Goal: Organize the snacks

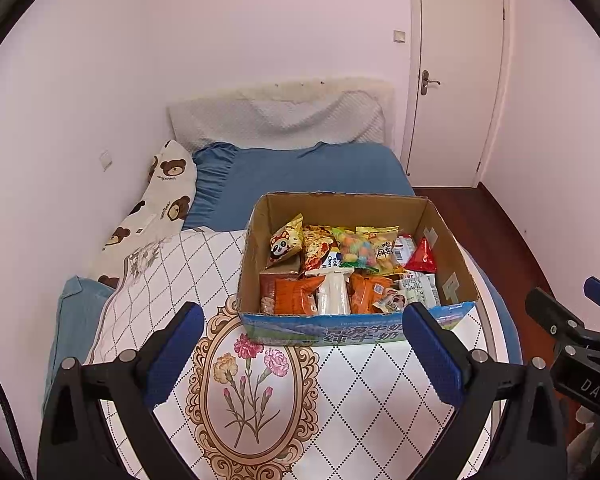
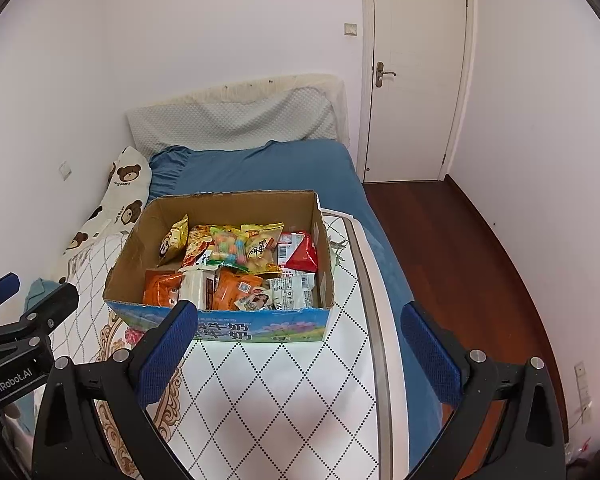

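A cardboard box [image 1: 356,208] full of snack packets [image 1: 340,268] sits on the patterned cover [image 1: 340,400] of the bed [image 1: 300,172]. The left gripper [image 1: 302,354] and right gripper [image 2: 300,354] both hover short of it, jaws spread wide, holding nothing.

The left claw [image 1: 304,354] hangs with its jaws spread wide, blue pads [image 1: 175,354] facing each other and nothing between them. The right claw [image 2: 300,354] sits just beside it at about the same height, likewise wide apart and empty, both pointing forward and slightly down.
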Tool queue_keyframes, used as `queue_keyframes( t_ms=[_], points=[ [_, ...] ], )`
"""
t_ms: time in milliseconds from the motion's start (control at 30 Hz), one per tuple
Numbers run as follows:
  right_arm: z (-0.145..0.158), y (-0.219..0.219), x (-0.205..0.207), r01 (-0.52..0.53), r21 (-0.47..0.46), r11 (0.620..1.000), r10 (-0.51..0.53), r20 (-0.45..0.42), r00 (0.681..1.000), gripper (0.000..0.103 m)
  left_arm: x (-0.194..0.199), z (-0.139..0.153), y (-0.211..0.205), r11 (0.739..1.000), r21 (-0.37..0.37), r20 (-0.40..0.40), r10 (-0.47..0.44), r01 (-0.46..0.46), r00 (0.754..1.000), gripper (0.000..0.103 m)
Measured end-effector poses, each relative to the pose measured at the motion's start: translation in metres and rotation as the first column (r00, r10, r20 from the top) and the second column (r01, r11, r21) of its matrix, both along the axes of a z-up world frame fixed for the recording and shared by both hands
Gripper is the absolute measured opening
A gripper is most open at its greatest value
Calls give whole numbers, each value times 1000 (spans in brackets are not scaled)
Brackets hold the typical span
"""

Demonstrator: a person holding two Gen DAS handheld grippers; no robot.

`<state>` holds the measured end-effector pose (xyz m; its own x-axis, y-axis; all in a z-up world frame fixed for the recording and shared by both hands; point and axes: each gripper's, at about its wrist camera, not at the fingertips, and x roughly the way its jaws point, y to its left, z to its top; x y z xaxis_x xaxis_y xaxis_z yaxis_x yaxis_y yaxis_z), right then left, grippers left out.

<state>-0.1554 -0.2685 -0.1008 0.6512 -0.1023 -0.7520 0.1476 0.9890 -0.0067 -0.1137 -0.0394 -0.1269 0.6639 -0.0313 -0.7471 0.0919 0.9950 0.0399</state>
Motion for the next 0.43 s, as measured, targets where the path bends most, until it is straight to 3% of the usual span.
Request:
queue_keyframes(
  t_ms=[433],
  points=[
    [0, -2, -1, 1, 3, 1000, -1, 1, 1000, 103, -5, 4, -1, 1000, 0, 28, -4, 4, 1000, 102]
  ],
)
